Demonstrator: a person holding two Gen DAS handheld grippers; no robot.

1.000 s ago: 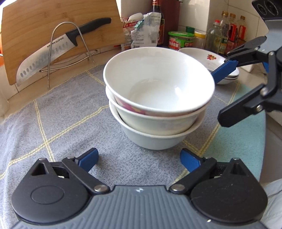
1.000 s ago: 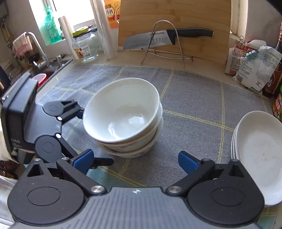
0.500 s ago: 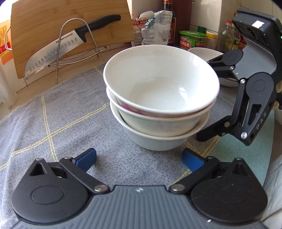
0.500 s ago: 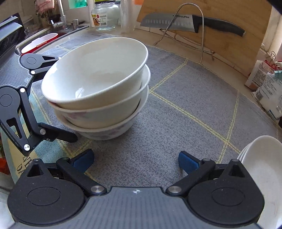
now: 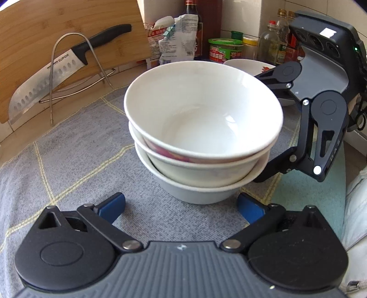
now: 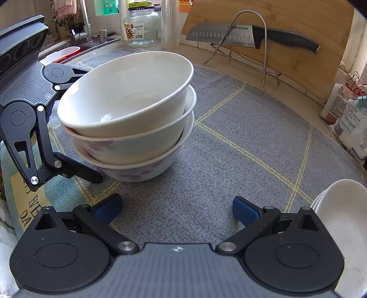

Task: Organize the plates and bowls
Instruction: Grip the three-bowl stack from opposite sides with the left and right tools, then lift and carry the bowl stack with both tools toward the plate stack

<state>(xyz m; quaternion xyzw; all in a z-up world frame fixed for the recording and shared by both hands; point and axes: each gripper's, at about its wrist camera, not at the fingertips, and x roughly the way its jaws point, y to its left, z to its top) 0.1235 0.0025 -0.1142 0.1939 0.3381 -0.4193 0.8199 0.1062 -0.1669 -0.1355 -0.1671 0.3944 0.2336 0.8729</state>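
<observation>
White glazed bowls (image 5: 201, 128) stand nested three high on a grey woven mat (image 6: 240, 160) crossed by pale yellow lines; the top bowl sits tilted in the one beneath, and the lower two carry faint pink flower prints on their outer walls. In the left wrist view the left gripper (image 5: 181, 207) sits near the stack with its blue-tipped fingers spread wide, empty, the bottom bowl just beyond and between them. The right gripper (image 6: 176, 206) is likewise spread and empty, its tips resting over bare mat, with the stack to the far left of it. Each tool shows in the other's camera beside the bowls, one dark finger of each lying low by the stack's base; whether it touches cannot be told. A pile of white plates (image 6: 344, 220) sits at the right edge of the mat. Against the far wall leans a bamboo cutting board (image 6: 286, 20), and on a wire stand (image 6: 263, 45) before it rests a black-handled knife (image 6: 229, 35) with "SUPOR" printed on the blade. A glass jar (image 6: 141, 27) with a yellow label stands far left by the sink
</observation>
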